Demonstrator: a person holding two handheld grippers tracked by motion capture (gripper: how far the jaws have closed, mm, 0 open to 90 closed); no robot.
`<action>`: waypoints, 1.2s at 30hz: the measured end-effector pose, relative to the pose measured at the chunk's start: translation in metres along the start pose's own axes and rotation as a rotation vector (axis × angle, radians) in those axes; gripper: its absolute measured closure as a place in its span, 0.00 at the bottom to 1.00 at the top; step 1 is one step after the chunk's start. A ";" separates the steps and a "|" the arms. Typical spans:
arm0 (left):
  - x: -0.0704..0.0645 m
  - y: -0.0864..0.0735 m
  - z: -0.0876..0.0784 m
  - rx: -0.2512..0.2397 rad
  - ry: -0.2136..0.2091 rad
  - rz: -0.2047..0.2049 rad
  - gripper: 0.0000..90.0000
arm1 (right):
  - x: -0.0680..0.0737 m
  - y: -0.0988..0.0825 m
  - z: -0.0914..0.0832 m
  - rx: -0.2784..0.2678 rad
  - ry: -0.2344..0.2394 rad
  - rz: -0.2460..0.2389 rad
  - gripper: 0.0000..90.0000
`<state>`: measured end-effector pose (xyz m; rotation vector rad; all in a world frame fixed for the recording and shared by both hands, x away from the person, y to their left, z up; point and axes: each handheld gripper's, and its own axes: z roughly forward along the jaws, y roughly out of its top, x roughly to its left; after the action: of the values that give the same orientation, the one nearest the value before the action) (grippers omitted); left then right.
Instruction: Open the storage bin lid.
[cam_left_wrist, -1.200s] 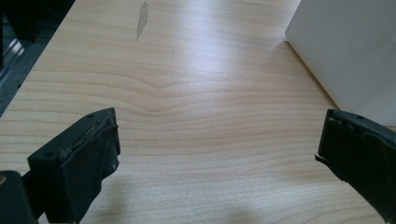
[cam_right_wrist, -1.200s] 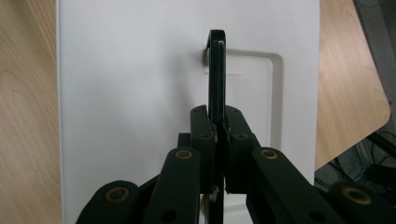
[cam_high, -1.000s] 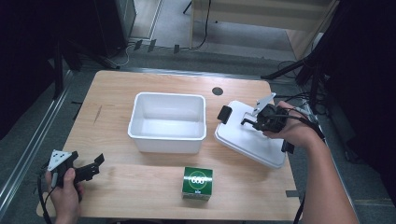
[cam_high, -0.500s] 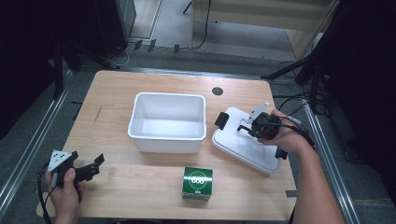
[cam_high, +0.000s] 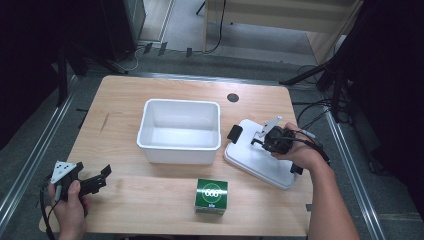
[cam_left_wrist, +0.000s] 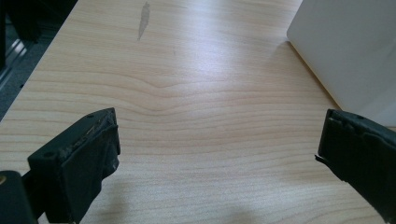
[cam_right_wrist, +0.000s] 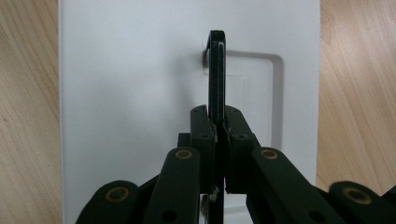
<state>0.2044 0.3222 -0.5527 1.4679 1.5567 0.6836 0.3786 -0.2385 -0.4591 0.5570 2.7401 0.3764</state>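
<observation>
Currently the right gripper (cam_high: 260, 138) sits above the white lid (cam_high: 260, 162), which lies flat on the tabletop (cam_high: 125, 95) at the right side, just beside the white plastic bin (cam_high: 180, 131). In the right gripper view the jaws are pressed together on a thin black handle (cam_right_wrist: 216, 74) that stands edge-on over the lid (cam_right_wrist: 130, 93); the handle's long axis runs straight away from the jaws, along the lid's length. A shallow rectangular recess in the lid surface lies behind and to the right of the handle. Whether the handle is fixed to the lid at its far end cannot be confirmed, as the joint is small and partly hidden.

The lid's long axis runs diagonally in the high view, from its corner near the bin toward the front right corner of the tabletop. A black tab (cam_high: 234, 133) projects at the lid's end nearest the bin.

The bin stands upright at the middle of the tabletop, open side up, with nothing inside it. A green box (cam_high: 211, 196) with white numerals sits in front of the bin, near the front edge, well apart from the lid.

The left gripper (cam_high: 97, 178) rests at the front left corner of the tabletop, held by the left hand (cam_high: 67, 205). Its jaws stand wide apart with only bare wood between them; one wall of the bin (cam_left_wrist: 350, 51) appears at the upper right of the left gripper view.
</observation>
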 end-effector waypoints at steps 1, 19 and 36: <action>0.000 0.000 0.000 0.000 0.001 0.000 0.00 | 0.000 0.000 0.001 -0.003 -0.001 -0.005 0.95; 0.001 0.000 -0.001 -0.011 0.007 -0.017 0.00 | 0.015 0.002 -0.009 -0.051 0.088 0.003 0.52; 0.002 0.000 -0.001 -0.004 -0.001 -0.022 0.00 | 0.049 0.020 -0.037 -0.032 0.129 0.010 0.00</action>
<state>0.2035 0.3244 -0.5528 1.4456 1.5681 0.6727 0.3293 -0.2078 -0.4310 0.5566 2.8498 0.4731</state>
